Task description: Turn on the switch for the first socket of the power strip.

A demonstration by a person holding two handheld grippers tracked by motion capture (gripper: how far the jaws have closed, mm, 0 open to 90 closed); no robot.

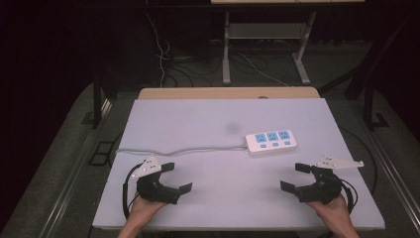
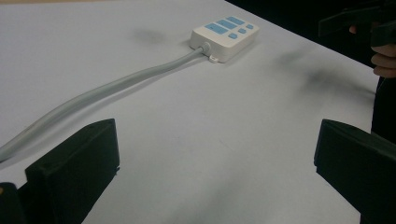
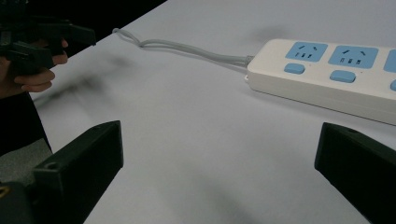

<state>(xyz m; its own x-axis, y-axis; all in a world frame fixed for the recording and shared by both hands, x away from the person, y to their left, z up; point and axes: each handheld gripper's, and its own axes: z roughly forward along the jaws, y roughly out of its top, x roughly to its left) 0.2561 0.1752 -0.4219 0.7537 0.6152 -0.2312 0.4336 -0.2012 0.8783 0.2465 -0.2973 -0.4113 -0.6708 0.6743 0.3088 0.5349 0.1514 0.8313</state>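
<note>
White power strip (image 1: 271,141) lying flat right of centre on the pale table (image 1: 198,119), three blue sockets facing up, grey cord (image 1: 183,149) trailing off to the left edge. Left gripper (image 1: 173,177) low at the near left, jaws spread wide, nothing between. Right gripper (image 1: 295,177) mirrored at the near right, jaws equally wide and empty, just near of the strip. Both well apart.

1 power strip (image 1: 271,142) w/ 3 sockets, 1 cord (image 1: 188,149), 2 grippers, 1 table (image 1: 208,119)
</note>
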